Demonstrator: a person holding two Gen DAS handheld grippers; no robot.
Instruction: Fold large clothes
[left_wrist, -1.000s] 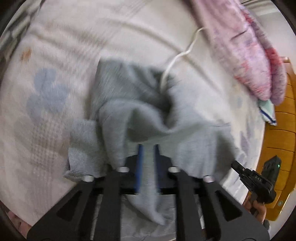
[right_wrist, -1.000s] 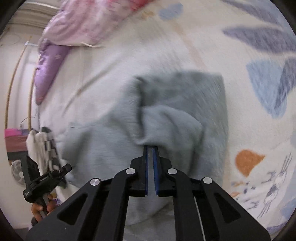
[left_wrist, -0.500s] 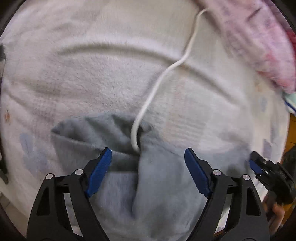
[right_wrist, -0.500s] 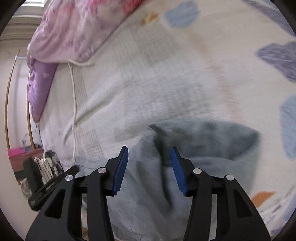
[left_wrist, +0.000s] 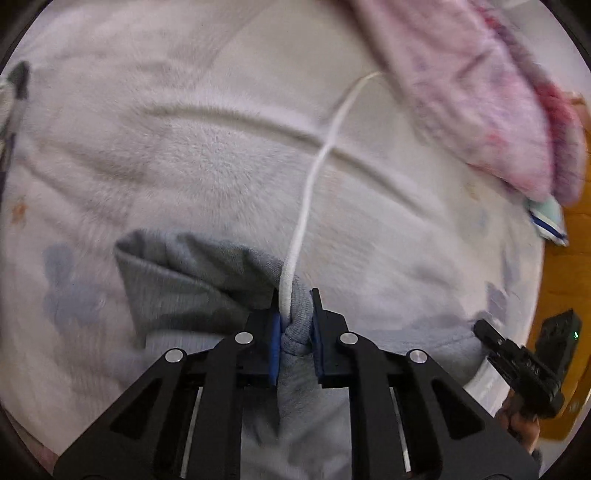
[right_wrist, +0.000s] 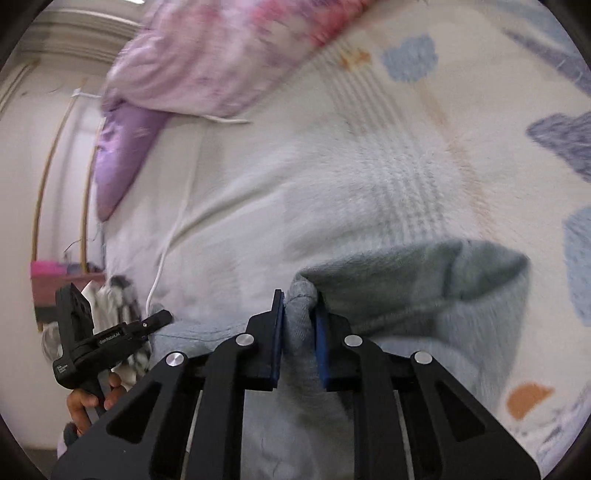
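One grey garment (left_wrist: 192, 284) bunched on bedspread (left_wrist: 207, 155). Two grippers: left gripper (left_wrist: 294, 328) and right gripper (right_wrist: 299, 325), each clamped on a fabric fold. One white cord (left_wrist: 310, 192) w/ end at left pads. One pink quilt (right_wrist: 221, 55) behind.

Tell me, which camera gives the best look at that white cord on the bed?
The left wrist view: the white cord runs down the bed's middle to the grey garment pinched by the left gripper. The right wrist view shows it only thin and distant, near the left edge.
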